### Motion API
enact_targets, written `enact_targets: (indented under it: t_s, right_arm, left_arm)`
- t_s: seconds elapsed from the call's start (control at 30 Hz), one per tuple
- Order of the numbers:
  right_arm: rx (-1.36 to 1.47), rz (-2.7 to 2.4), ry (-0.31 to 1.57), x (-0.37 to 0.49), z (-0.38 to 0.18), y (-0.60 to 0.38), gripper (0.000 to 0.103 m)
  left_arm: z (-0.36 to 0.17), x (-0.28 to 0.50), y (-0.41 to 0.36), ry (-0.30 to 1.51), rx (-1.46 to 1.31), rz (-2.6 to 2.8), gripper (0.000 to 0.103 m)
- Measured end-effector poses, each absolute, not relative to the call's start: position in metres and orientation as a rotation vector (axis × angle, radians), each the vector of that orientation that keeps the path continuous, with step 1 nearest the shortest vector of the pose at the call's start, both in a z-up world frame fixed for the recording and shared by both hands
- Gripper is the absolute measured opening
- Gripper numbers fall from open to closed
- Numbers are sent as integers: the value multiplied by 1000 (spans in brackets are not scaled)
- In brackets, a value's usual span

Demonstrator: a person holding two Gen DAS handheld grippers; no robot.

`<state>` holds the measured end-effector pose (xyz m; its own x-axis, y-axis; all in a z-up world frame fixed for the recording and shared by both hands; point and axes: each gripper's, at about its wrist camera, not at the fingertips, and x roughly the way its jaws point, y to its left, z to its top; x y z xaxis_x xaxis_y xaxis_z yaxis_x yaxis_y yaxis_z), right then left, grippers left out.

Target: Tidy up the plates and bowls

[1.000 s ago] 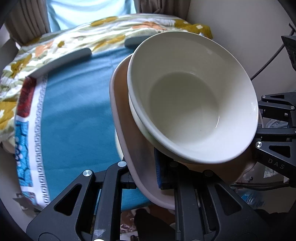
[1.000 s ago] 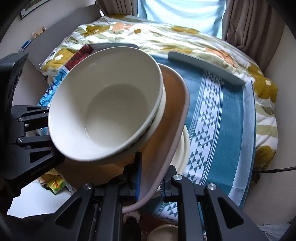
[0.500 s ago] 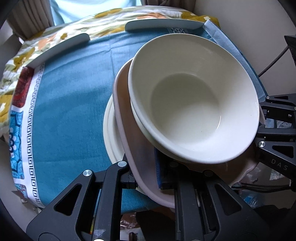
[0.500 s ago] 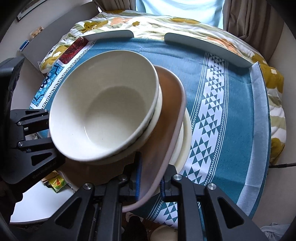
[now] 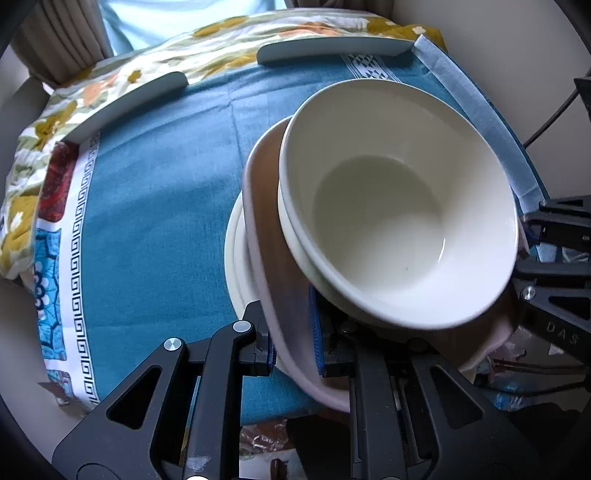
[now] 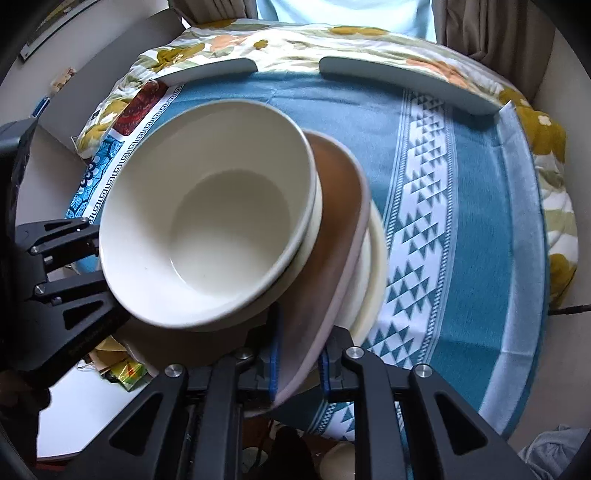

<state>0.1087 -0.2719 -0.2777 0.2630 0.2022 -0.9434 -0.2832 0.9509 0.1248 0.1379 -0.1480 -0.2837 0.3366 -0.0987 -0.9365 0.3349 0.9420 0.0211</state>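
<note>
This is a lived-in home, most likely a living or dining room. A low round bench (image 6: pixel 480 258) is spread with a teal woven cloth (image 5: pixel 155 206) with white geometric bands, laid over a quilt (image 6: pixel 295 40) printed with yellow and orange flowers, the sort of bedding found in a house. Pleated curtains (image 6: pixel 491 33) hang beside a pale, bright window (image 6: pixel 343 14) behind it. Plain light walls (image 5: pixel 517 33) close in on both sides. Household crockery, bowls (image 5: pixel 399 206) and plates (image 6: pixel 343 236), sits at the bench's near edge, and small clutter and wrappers (image 6: pixel 122 369) lie on the floor below.
</note>
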Motion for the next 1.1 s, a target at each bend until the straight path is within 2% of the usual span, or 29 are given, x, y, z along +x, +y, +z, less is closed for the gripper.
enact_targets:
  t_s: [0.63,0.97,1.0,1.03,1.07,1.1]
  right_arm:
    - [11,276,1241,88,-241,-289,15]
    - [36,283,1101,51,-178,-290,17]
    - [34,279,1073,47,-168,-289,27]
    - [36,276,1045,42,-157,-288,46]
    - [41,272,1017,38,-147,-288,57]
    - [48,266,985,34,-135,-288,78]
  left_arm:
    - [-250,114,-144,1183,254,-283,13]
    - [-175,69,-131,1029,160,-254,13]
    - [-164,63,-130,995,155,-250,13]
    - [-147,56,-128,949,150,-245,13]
    - [-135,50,-126,916,144,-242,13]
    - [-120,43,-123,872,133,-239,14]
